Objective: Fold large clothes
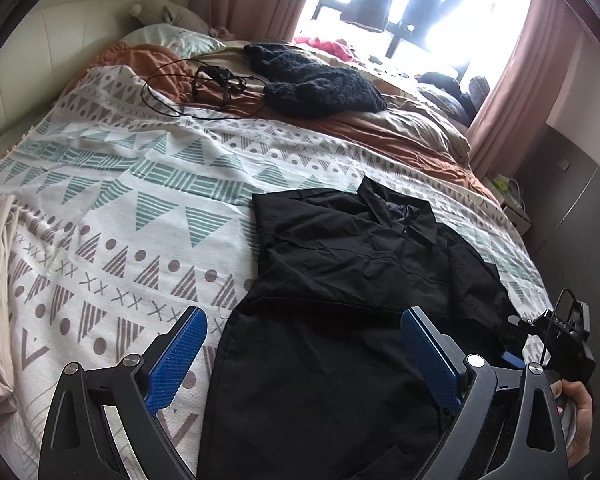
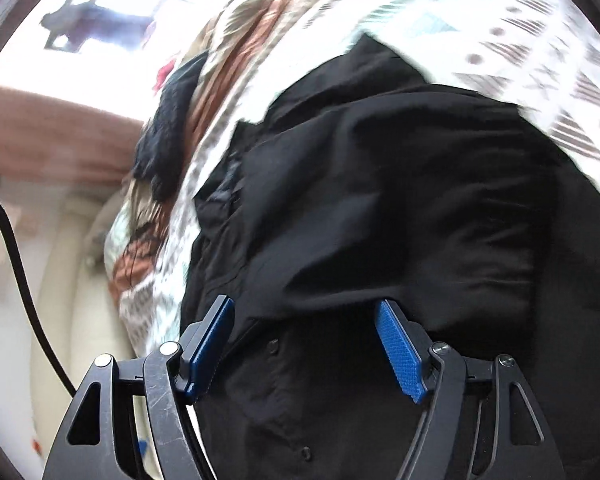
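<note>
both grippers' fingers [image 1: 180,356] stand apart over the black shirt [image 1: 340,280] (collared) on the patterned bedspread [image 1: 120,200].

Patterned bedspread [image 1: 148,216], black knit [image 1: 320,84], cables [image 1: 204,88], pink curtains [image 1: 512,92]

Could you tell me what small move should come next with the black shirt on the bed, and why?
Probably close the right gripper on the black shirt: its jaws stand open over a raised fold, while the left gripper is open and empty.
</note>
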A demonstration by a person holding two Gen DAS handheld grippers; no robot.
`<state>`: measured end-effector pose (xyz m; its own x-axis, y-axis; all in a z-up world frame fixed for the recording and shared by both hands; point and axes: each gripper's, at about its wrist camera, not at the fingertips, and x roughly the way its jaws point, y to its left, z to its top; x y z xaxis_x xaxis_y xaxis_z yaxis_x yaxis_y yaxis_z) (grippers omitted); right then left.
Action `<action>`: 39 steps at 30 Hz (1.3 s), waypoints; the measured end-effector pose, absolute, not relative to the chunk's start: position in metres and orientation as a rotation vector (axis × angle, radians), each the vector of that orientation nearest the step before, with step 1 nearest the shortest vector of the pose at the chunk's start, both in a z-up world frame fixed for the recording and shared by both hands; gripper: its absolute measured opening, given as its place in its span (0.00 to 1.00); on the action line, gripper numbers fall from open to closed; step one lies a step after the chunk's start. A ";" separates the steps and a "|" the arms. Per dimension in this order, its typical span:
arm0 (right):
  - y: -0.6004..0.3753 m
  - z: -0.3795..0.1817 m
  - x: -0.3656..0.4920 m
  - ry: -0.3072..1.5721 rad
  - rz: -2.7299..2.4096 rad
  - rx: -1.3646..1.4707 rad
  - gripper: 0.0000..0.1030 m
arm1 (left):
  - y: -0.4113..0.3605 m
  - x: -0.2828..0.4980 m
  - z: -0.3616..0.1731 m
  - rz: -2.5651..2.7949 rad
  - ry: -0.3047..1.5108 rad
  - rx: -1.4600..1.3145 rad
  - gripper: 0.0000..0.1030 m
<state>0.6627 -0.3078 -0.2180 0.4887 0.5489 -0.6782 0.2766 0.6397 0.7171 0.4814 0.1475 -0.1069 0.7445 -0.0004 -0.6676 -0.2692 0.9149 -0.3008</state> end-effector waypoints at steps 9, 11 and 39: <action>-0.330 -0.239 0.654 1.040 0.076 1.040 0.38 | 0.150 0.486 -0.111 0.160 0.728 -0.401 0.95; -0.330 -0.233 0.657 1.008 0.045 0.976 0.08 | 0.153 0.484 -0.111 0.163 0.726 -0.408 0.95; -0.071 -0.118 0.679 0.731 0.528 0.105 0.08 | 0.233 0.454 -0.114 0.264 0.710 -0.509 0.95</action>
<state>0.6786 -0.0709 -0.1184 0.6205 0.4945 -0.6087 -0.4231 0.8646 0.2711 0.4538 0.2333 -0.1142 0.7325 0.0608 -0.6781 -0.3975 0.8468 -0.3534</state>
